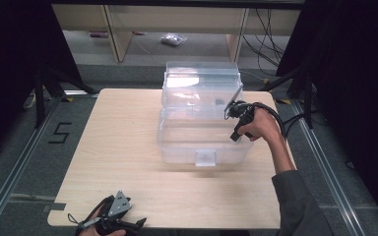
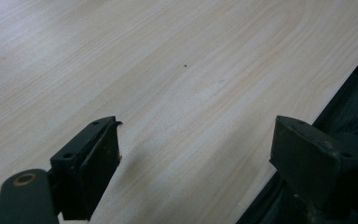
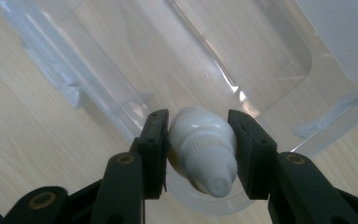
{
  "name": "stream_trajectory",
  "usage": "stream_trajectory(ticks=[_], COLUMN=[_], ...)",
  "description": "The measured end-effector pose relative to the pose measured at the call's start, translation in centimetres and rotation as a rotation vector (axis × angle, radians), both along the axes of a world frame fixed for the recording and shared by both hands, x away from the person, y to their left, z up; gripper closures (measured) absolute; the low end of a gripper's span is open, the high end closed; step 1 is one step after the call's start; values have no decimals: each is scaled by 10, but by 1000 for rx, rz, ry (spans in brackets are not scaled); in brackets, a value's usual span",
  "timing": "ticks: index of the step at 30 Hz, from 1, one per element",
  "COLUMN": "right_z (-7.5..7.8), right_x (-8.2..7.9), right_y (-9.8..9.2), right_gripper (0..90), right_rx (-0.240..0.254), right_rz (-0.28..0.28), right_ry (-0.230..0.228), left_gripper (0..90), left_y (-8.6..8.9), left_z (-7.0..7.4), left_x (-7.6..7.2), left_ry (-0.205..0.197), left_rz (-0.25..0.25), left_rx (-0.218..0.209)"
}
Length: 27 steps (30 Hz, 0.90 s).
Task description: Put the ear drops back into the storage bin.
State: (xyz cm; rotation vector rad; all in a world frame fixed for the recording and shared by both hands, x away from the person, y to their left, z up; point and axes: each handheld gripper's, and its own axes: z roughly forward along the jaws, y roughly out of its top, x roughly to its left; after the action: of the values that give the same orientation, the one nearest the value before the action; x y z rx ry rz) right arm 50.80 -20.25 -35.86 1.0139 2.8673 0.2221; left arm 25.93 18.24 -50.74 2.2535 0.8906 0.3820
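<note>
A clear plastic storage box (image 1: 204, 132) stands on the wooden table (image 1: 113, 147), its lid (image 1: 202, 81) tilted up at the back. My right gripper (image 1: 232, 112) hovers over the box's right rim, shut on a small white bottle (image 3: 203, 149) with a ribbed cap. In the right gripper view the bottle hangs above the box's see-through wall (image 3: 121, 88). My left gripper (image 1: 139, 223) rests at the table's front left edge. Its jaws stand wide apart over bare wood (image 2: 177, 84), so it is open with nothing between them.
The table's front edge (image 2: 307, 126) runs beside the left gripper, with dark floor beyond. A person's sleeve (image 1: 298, 201) reaches in from the bottom right. Wooden shelving (image 1: 118, 29) and cables (image 1: 268, 34) lie behind the table.
</note>
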Motion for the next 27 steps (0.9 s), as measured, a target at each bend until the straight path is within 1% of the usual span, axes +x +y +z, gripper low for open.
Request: stream_trajectory(ticks=[1,2,3,4,5,6,7,8,9,10,11,12,13,14,15,16,17,18,19,21,22,23,24,25,27], right_z=[-1,-3,-4,-5,-7,-7,-8,-12,-13,-14,-16,-18,-21,-21,-26,-28,-29,-30,-32,-33,-35,-35,-37,-38,-42], right_x=[1,2,2,5,5,5,7,9,11,10,13,12,14,14,15,15,16,17,18,18,19,18,19,19,20], right_y=[0,0,2,1,2,2,2,3,3,3,3,3,2,2,2,1,1,0,0,1,-1,0,-1,-1,-1], right_gripper=[602,602,601,602,602,602,602,602,602,601,602,601,602,602,602,602,602,602,602,601,601,601,602,601,602], right_rx=[6,3,-7,-5,-16,-16,-28,-35,-40,-46,-35,-31,-32,-32,-33,-48,-64,-68,-62,-65,-53,-54,-60,-63,-59], right_rz=[-5,-11,-34,-9,-27,-27,-24,-43,-35,-53,-35,-60,-56,-56,-88,-96,-97,-88,-82,-103,-91,-114,-101,-105,-106], right_ry=[9,4,13,9,16,16,22,26,31,38,26,46,43,43,80,68,67,61,60,69,62,80,73,81,78], left_gripper=[150,150,150,151,150,150,150,150,150,150,150,150,150,150,150,150,150,150,150,150,150,150,150,150,150], left_y=[2,0,0,0,0,0,1,0,0,1,0,0,0,0,0,1,1,1,1,0,0,0,0,0,0], left_z=[1,0,0,0,0,0,1,0,0,0,0,1,1,1,0,0,1,1,1,0,0,1,1,0,0], left_x=[1,0,0,0,0,0,0,0,0,0,0,0,0,0,0,0,0,0,0,0,0,0,0,0,0], left_ry=[0,-4,-4,-7,-3,-3,-5,-8,-3,-3,-3,-3,-5,-5,-3,-4,-4,-4,-4,-4,-4,-4,-4,-4,-4], left_rz=[-19,-1,-4,-4,-5,-5,-2,-3,-4,-6,-4,-4,-6,-6,-7,-5,-5,-4,-4,-5,-4,-4,-4,-4,-4], left_rx=[23,-2,1,4,2,2,3,-2,-1,2,-1,-1,0,0,2,0,1,0,0,2,0,1,0,0,0])
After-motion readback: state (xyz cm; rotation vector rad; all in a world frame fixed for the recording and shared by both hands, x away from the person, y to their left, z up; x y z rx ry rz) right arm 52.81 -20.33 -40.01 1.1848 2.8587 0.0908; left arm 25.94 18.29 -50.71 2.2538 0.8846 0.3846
